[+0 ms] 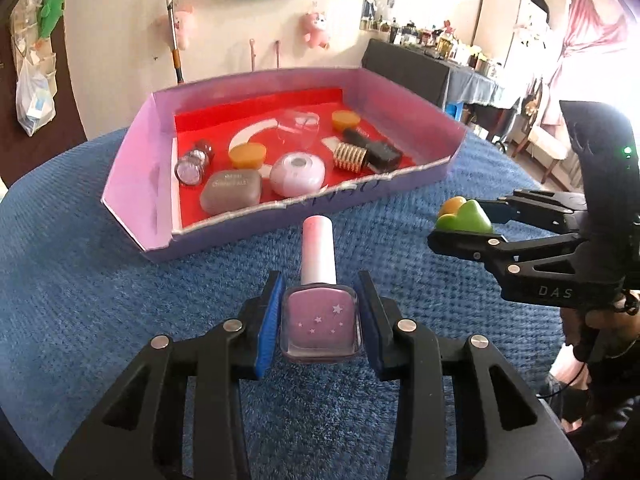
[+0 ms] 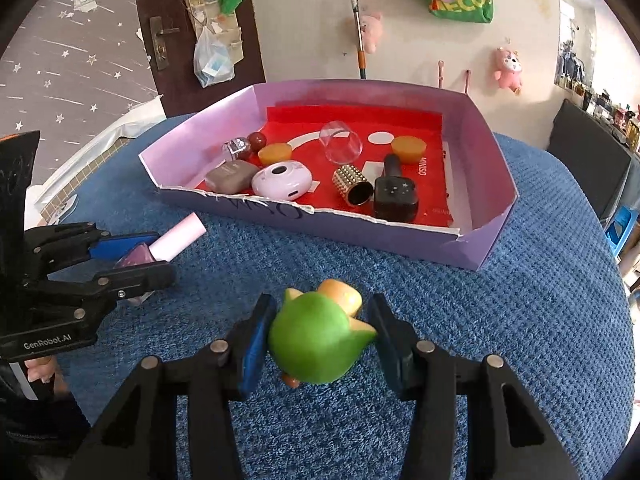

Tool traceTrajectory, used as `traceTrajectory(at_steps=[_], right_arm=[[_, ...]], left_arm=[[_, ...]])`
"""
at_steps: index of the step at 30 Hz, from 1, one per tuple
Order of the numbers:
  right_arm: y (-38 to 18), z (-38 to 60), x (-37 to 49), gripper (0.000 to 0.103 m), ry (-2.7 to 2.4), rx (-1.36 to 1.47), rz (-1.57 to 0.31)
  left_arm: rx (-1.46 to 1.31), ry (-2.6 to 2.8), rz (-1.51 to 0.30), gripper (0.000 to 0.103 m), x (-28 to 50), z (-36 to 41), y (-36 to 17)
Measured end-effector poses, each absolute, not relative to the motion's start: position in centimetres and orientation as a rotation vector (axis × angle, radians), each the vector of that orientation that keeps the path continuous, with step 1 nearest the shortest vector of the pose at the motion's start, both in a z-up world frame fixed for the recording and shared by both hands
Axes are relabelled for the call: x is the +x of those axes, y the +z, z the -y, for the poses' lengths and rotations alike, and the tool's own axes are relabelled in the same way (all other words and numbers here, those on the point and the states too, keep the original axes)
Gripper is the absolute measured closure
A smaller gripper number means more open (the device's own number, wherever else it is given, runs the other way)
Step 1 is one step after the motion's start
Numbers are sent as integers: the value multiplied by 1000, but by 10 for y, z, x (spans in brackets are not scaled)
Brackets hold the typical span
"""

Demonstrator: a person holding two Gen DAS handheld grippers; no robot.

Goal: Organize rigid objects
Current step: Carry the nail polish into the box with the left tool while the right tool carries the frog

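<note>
Only the right wrist view shows two red balls [image 2: 256, 141] in the box [image 2: 486, 152].

We look along our right gripper [image 2: 320, 336], whose blue pads clamp a green toy [image 2: 312, 340] over a blue mat [image 2: 500, 340]. At left, our left gripper [image 2: 148, 256] pinches a pink polish bottle [image 2: 168, 244], cap pointing toward a purple tray [image 2: 400, 240] with a red floor. Inside the tray lie a grey case [image 2: 230, 176], a pink disc [image 2: 282, 179], a gold studded cap [image 2: 352, 185], a black bottle [image 2: 394, 196], two amber lids and a clear cup [image 2: 340, 142].
</note>
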State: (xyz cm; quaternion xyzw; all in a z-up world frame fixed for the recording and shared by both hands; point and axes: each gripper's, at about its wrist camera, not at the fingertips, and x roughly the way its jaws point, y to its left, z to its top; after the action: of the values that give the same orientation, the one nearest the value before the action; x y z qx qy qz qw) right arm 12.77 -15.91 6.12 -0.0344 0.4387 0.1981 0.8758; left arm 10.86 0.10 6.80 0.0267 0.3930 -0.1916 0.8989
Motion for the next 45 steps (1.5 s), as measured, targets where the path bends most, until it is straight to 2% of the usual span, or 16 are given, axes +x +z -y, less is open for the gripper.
traceTrajectory(at_steps=[7, 14, 25, 31, 45], right_arm=[[100, 167, 148, 52, 469, 14, -878], [139, 163, 238, 52, 501, 45, -894], [97, 137, 362, 52, 412, -17, -1075], [71, 132, 389, 52, 388, -48, -1149], [50, 124, 411, 52, 345, -123, -1194]], left_arm=[[12, -436, -779, 69, 141, -8, 111], [41, -389, -859, 69, 240, -11, 126], [136, -345, -1061, 69, 336, -3, 79], [172, -328, -1088, 69, 355, 6, 68], [196, -321, -1135, 69, 373, 20, 54]])
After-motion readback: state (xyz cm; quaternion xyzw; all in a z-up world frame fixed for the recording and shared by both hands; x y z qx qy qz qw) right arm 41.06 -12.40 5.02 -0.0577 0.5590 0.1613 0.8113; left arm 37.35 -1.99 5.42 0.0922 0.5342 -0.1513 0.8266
